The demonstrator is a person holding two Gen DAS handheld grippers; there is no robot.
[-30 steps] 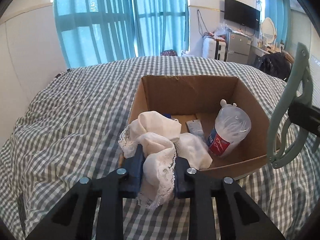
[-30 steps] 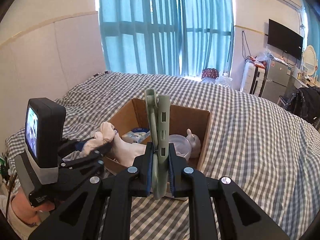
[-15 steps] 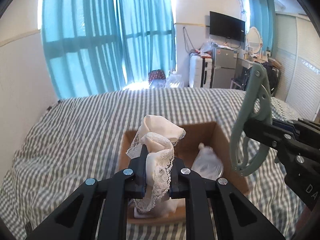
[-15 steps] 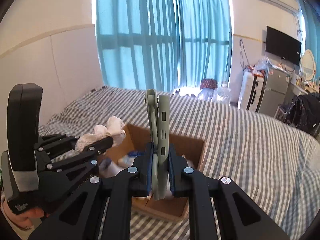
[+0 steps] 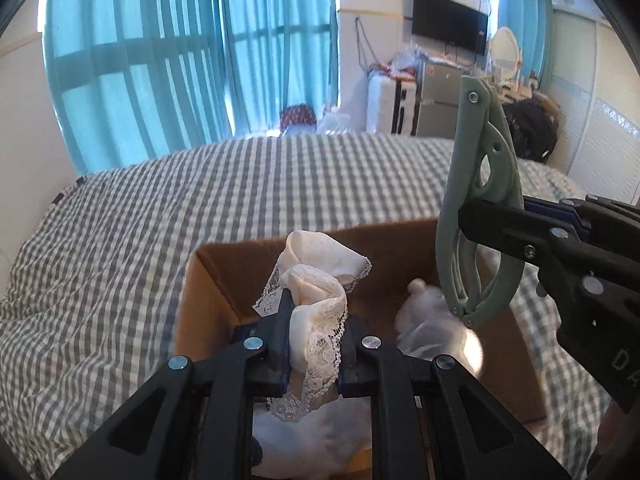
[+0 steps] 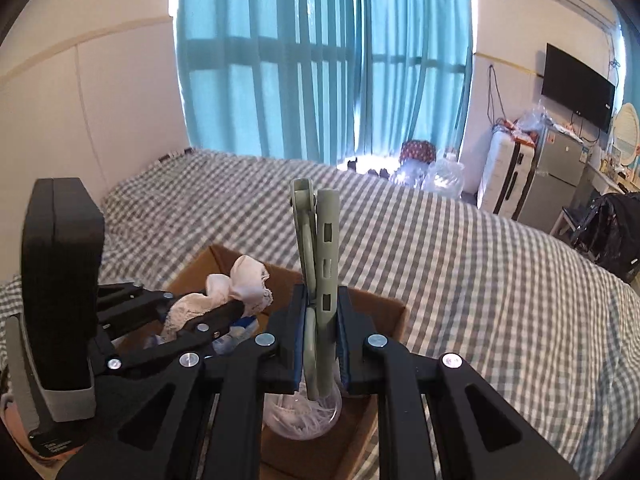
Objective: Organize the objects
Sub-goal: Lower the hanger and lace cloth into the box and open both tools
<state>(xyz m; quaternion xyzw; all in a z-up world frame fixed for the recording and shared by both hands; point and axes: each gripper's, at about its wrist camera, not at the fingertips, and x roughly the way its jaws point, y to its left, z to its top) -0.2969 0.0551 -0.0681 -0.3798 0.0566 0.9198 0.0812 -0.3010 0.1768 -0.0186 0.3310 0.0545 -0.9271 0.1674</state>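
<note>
My left gripper [image 5: 312,340] is shut on a white lace-trimmed cloth [image 5: 320,280] and holds it above the open cardboard box [image 5: 208,280] on the bed. The cloth also shows in the right wrist view [image 6: 240,284]. My right gripper [image 6: 320,340] is shut on a sage-green folding hanger [image 6: 318,248], held upright over the box's right side. The hanger shows in the left wrist view [image 5: 476,200]. A clear plastic container [image 6: 302,412] and more white fabric [image 5: 312,440] lie inside the box.
The box [image 6: 384,312] sits on a grey-and-white checked bedspread [image 5: 120,240]. Teal curtains [image 6: 320,60] cover the window behind. A suitcase, small fridge [image 6: 560,168] and wall TV stand at the far right.
Both grippers have risen and moved over the box, carrying the cloth and the hanger. The box now lies lower and closer beneath them.
</note>
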